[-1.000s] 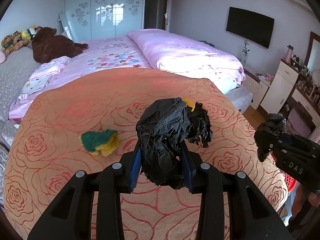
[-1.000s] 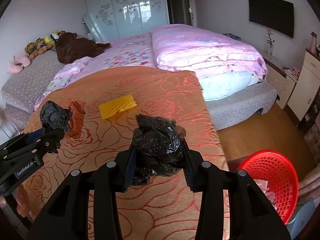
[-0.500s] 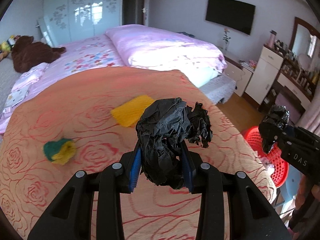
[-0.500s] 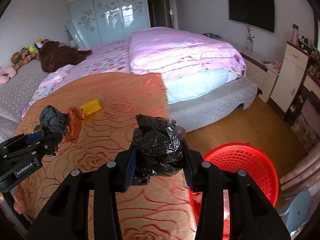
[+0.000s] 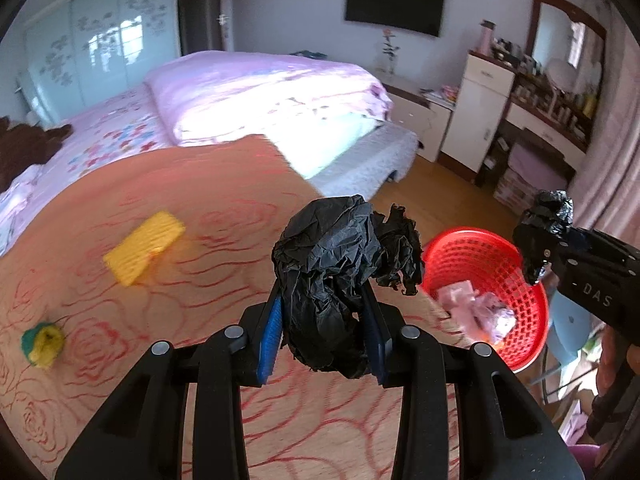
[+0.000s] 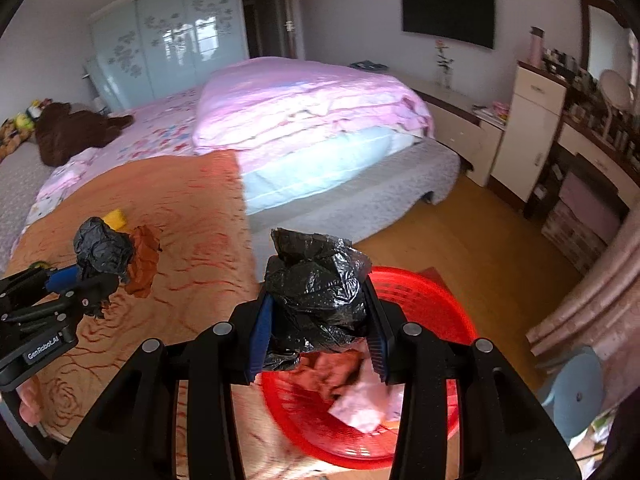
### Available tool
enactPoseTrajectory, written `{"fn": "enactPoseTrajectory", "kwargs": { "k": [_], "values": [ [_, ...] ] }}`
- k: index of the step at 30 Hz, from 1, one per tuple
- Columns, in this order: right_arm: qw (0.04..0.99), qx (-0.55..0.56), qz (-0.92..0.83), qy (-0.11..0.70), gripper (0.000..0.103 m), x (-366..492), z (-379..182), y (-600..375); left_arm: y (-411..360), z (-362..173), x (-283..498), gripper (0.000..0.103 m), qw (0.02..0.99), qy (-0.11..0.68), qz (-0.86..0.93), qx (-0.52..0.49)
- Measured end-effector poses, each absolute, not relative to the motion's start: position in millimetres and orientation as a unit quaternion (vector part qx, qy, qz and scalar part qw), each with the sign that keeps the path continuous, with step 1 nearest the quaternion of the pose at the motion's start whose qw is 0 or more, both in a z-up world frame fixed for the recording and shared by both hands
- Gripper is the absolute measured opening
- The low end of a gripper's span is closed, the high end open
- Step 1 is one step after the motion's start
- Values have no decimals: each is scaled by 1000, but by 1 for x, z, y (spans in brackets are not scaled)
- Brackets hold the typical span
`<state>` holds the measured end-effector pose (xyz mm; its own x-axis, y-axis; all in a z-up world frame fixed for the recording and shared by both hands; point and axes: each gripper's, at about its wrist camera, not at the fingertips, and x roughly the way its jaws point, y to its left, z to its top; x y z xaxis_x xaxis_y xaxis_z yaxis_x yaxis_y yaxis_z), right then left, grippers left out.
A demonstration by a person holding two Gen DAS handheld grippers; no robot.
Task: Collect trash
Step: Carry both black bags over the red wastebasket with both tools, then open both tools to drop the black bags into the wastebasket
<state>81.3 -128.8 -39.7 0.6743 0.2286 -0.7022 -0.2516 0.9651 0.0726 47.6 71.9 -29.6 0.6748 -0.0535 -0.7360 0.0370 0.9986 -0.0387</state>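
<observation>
- The left claw (image 5: 325, 332) is clamped on a crumpled black paper wad (image 5: 340, 276), which sits between its blue pads at centre frame and bulges above them.
- The right claw (image 6: 318, 326) is clamped on a shiny black plastic bag (image 6: 316, 292), bunched between its pads at centre frame.
- In the right wrist view the red basket (image 6: 424, 292) lies directly beneath and behind the bag, at lower centre, with pink and brown scraps inside.
- In the left wrist view the basket (image 5: 464, 244) sits right of centre, just beside the paper wad, on the wooden floor past the edge of the orange bedspread (image 5: 200, 200).
- A yellow sponge (image 5: 144, 246) lies on the bedspread at middle left; a green-and-yellow scrubber (image 5: 42, 342) lies at far left.
- Compared with half a second ago, the basket has slid from lower right to under the right claw, and both sponges have shifted left in the left wrist view; both grips are unchanged.
</observation>
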Motion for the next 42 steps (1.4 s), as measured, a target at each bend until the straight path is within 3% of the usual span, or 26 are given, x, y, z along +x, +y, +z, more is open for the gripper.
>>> {"fn": "enactPoseTrajectory", "kwargs": {
  "k": [29, 35, 37, 42],
  "values": [
    [903, 48, 50, 425, 41, 102, -84, -196, -31, -61, 94, 35, 884, 447, -123, 60],
    [895, 53, 46, 440, 42, 106, -92, -198, -39, -70, 95, 43, 873, 461, -141, 69],
    [894, 55, 45, 441, 50, 108, -93, -198, -41, -70, 94, 48, 873, 460, -142, 73],
    [897, 58, 39, 437, 58, 107, -91, -201, -39, -67, 89, 60, 878, 451, -137, 77]
  ]
}}
